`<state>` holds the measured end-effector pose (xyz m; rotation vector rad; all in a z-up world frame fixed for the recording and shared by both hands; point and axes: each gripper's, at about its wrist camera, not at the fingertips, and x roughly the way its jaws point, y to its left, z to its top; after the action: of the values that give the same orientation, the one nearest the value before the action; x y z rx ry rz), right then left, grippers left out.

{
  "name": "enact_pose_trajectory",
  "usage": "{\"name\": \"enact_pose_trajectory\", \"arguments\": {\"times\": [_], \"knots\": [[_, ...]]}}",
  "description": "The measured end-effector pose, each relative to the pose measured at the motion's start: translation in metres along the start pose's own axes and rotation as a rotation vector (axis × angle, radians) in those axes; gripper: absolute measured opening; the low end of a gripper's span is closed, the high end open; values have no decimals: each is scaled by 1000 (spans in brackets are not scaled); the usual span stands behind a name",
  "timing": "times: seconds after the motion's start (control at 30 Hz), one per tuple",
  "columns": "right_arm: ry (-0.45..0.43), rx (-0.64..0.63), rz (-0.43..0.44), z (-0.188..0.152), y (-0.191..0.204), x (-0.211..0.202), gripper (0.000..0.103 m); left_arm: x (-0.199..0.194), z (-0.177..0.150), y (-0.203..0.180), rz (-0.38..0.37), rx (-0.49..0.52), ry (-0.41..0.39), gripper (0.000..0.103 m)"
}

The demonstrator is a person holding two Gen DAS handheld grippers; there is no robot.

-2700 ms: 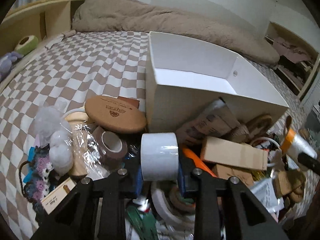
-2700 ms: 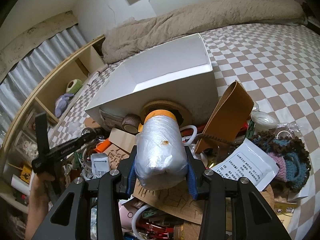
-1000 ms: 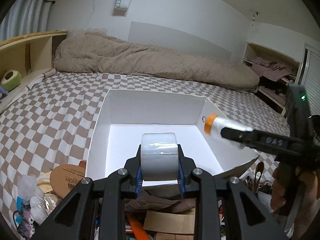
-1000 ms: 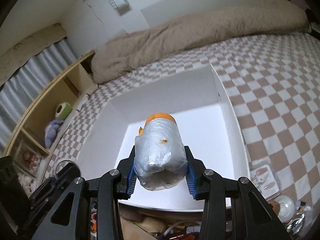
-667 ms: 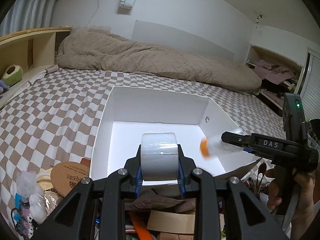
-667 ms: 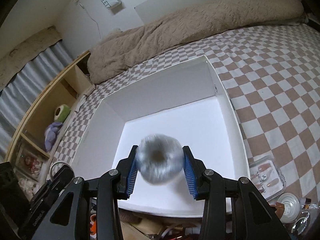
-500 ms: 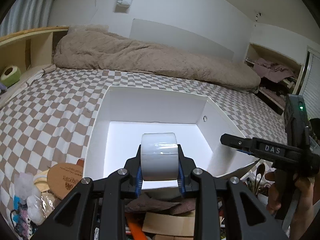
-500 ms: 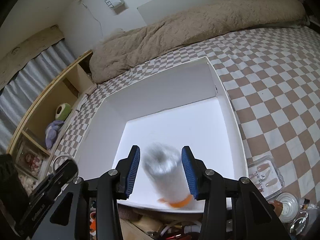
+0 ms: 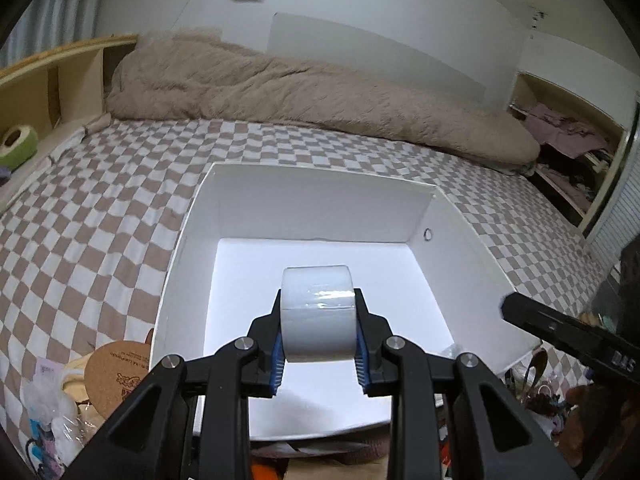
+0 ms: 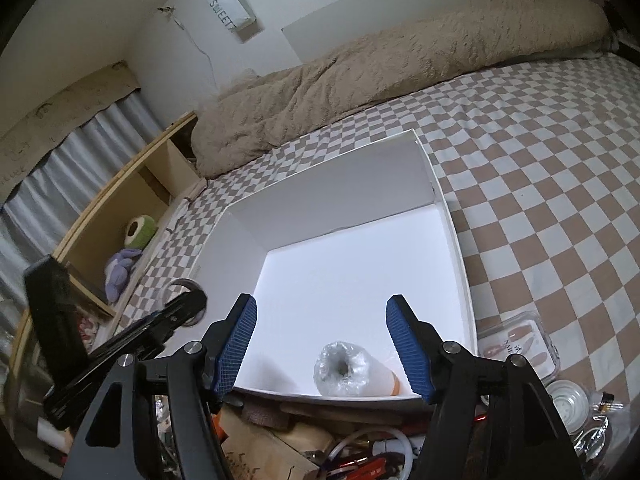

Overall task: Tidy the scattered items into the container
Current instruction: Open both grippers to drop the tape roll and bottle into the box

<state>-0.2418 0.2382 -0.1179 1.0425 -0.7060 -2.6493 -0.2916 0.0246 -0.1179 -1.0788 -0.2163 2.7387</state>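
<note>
A white open box [image 9: 320, 170] sits on the checked bed. My left gripper [image 9: 319, 344] hovers over the box's near edge with a white tape roll [image 9: 318, 314] between its blue pads [image 9: 279, 360]. Its jaws are opening, but the pads still touch the roll's sides. My right gripper [image 10: 320, 302] hangs above the box [image 10: 340, 184] with its jaws opening wide and nothing between them. A plastic-wrapped roll with an orange end [image 10: 348, 374] lies on the box floor by the near wall. The other tool shows at the edge of each view.
A heap of clutter fills the near side of the box: a cork coaster [image 9: 116, 372], cardboard pieces [image 10: 272, 452], a clear nail-tip case [image 10: 516, 344]. A beige duvet [image 9: 300, 96] lies along the far wall. Wooden shelves with plush toys [image 10: 132, 236] flank the bed.
The right gripper opened and the wrapped roll fell from it into the box. The left gripper carried the tape roll from the pile to above the box.
</note>
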Motion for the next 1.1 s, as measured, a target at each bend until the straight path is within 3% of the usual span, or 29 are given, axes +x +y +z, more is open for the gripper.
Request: {"name": "enact_pose_trajectory", "arguments": {"times": [0.03,0.1,0.6,0.73,0.9,0.97,1.0,1.1], "knots": [[2,3,7,0,-1,-1,68,0,0,1,9,-7,-3,72],[1,4,12,-1,-1,-2,68,-3,0,1,31,-16,-32,93],[-2,-3,28,-2,5,-8,70,-18,-4,-5,114,31,-32,102],[-16,-27,24,-4,9,-12,85,-22,-9,-8,135,67,-15,102],[-20,-49,-17,-6,12,-14,85,-36,-14,-14,125,103,-37,102],[-11,-60,-27,-8,14,-14,101,-43,-14,-14,112,99,-48,102],[-14,-68,-33,-10,15,-15,103,-46,-14,-15,107,99,-56,102],[-35,-118,-67,-13,22,-21,103,-60,-14,-17,100,104,-84,103]]}}
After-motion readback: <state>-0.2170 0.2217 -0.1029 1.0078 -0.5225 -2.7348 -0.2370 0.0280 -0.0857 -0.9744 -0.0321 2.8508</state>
